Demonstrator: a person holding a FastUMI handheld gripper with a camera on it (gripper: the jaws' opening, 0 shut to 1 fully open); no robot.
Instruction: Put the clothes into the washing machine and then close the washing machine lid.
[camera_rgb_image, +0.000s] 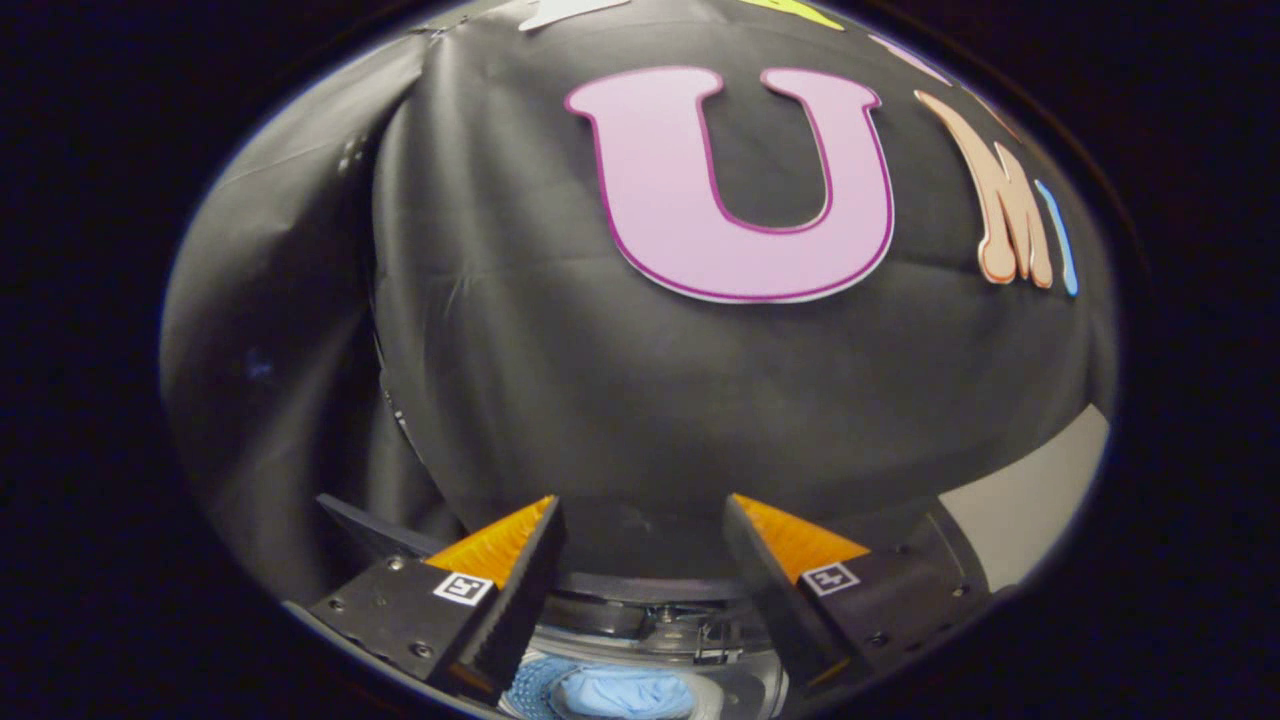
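Clothes (622, 693) lie in the washing machine (660, 625) drum below the gripper's (645, 520) spread, empty fingers.

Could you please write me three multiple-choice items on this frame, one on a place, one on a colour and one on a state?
1. Where is the cloth?
A. Inside the washing machine drum, below the gap between the fingers
B. Hanging on the booth wall
C. Pinched between both fingers

2. What colour is the cloth?
A. Red
B. Light blue
C. Green

3. How does the gripper stand?
A. Shut on the cloth
B. Shut on nothing
C. Open, holding nothing

Answers:
1. A: the cloth lies in the drum, seen low between the fingers.
2. B: the bundle looks pale blue.
3. C: the fingers stand wide apart with only the wall behind them.
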